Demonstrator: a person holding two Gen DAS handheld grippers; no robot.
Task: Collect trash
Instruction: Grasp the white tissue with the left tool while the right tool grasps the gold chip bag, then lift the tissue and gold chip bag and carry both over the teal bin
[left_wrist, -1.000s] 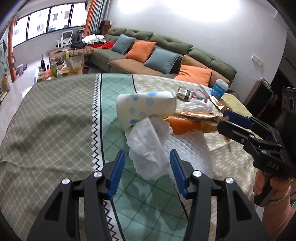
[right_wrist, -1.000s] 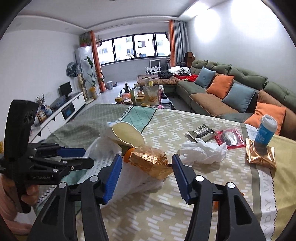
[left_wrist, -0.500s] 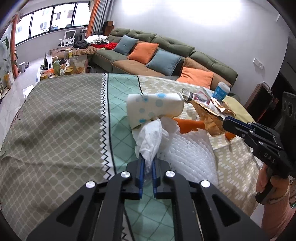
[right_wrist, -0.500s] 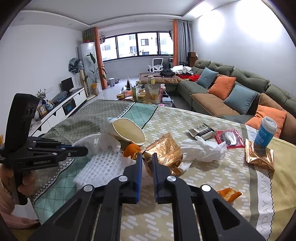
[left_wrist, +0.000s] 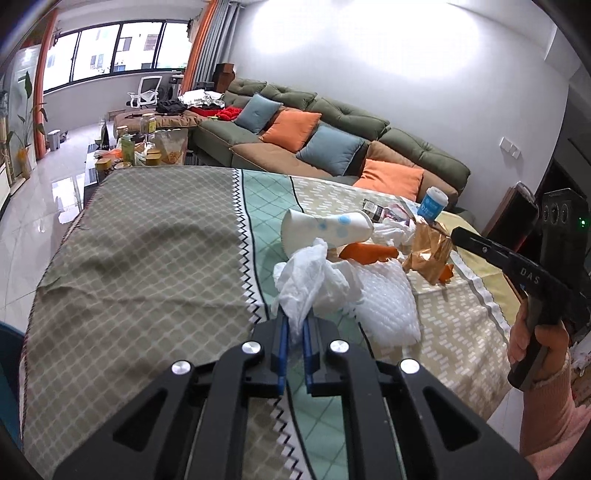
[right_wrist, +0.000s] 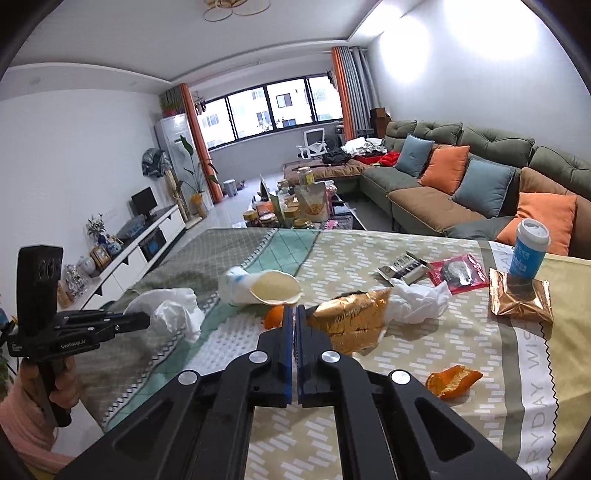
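My left gripper (left_wrist: 293, 321) is shut on a crumpled white plastic bag (left_wrist: 310, 280) and holds it lifted off the table; it also shows in the right wrist view (right_wrist: 173, 314). My right gripper (right_wrist: 294, 314) is shut on the edge of a gold foil wrapper (right_wrist: 351, 321), raised above the cloth; the wrapper also shows in the left wrist view (left_wrist: 430, 251). A tipped white paper cup with blue dots (left_wrist: 327, 230) lies behind the bag. White foam netting (left_wrist: 388, 306) and orange peel (left_wrist: 369, 253) lie beside it.
On the patterned tablecloth (right_wrist: 424, 369) lie another orange peel (right_wrist: 452, 380), a white tissue (right_wrist: 417, 299), a second gold packet (right_wrist: 521, 299), a red packet (right_wrist: 460, 273), a dark sachet (right_wrist: 404, 266) and an upright blue cup (right_wrist: 528, 253). A sofa (right_wrist: 461, 177) stands behind.
Both grippers closed, the left on the white bag and the right on the gold wrapper, then lifted them off the table and drew back.
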